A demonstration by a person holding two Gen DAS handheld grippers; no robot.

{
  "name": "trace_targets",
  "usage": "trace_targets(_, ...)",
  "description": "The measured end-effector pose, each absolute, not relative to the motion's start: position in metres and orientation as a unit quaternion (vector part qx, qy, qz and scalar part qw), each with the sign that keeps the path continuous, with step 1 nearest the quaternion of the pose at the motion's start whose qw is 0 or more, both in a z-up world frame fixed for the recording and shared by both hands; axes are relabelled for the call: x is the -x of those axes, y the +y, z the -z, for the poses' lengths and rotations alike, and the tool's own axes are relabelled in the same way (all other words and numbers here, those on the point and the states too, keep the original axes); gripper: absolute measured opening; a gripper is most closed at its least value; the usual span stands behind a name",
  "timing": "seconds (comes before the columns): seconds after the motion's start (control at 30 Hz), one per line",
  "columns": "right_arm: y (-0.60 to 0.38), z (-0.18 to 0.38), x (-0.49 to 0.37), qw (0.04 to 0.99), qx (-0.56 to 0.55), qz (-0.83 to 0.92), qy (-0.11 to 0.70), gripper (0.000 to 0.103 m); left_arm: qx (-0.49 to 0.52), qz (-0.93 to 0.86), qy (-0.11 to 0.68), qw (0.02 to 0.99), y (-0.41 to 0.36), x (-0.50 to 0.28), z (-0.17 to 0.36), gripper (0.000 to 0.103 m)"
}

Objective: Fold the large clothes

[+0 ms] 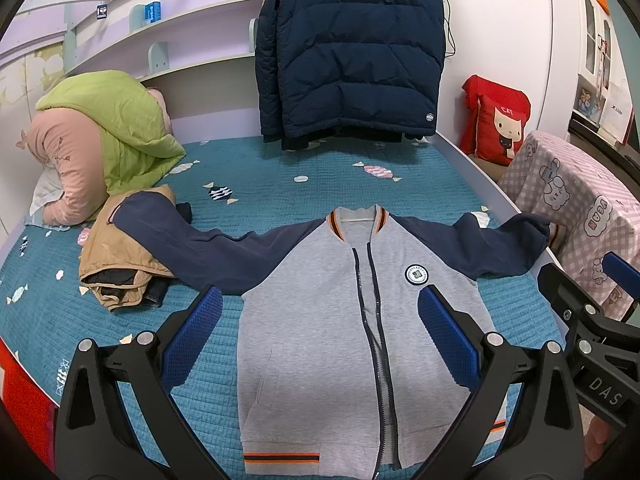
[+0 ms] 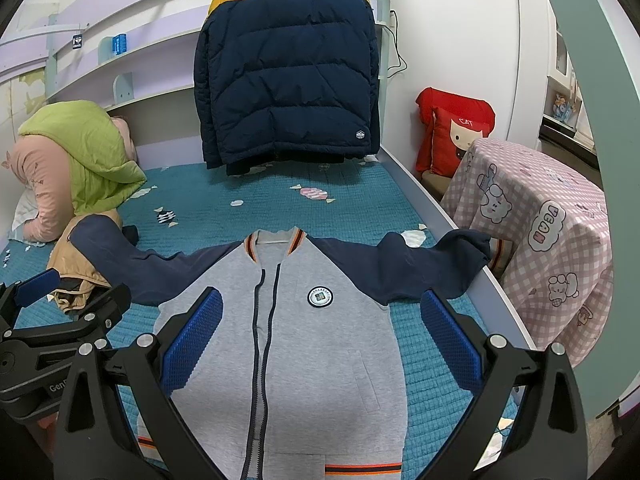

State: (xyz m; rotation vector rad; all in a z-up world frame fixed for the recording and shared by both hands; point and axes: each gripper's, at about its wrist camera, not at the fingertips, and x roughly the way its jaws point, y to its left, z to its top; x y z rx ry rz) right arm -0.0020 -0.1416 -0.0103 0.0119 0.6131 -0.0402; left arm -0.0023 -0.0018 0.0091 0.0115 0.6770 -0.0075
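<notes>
A grey zip jacket with navy sleeves lies flat and face up on the teal bed cover, sleeves spread wide; it also shows in the right wrist view. Its left sleeve rests on a folded tan garment. Its right sleeve reaches the bed's right edge. My left gripper is open and empty above the jacket's lower body. My right gripper is open and empty beside it, above the jacket's chest. Each gripper shows at the edge of the other's view.
A navy and yellow puffer coat hangs at the far end. A green and pink bundle of bedding sits at the far left. A pink checked cloth covers furniture right of the bed, with a red cat cushion behind.
</notes>
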Motion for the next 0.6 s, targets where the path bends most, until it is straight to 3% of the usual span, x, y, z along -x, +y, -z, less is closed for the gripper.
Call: trace_targets(0.6, -0.1457, 0.0153, 0.0039, 0.952, -0.012, 0.018, 0.306, 0.096, -0.006, 0.004, 0.333, 0.943, -0.0031, 0.0027, -0.0073, 0.098)
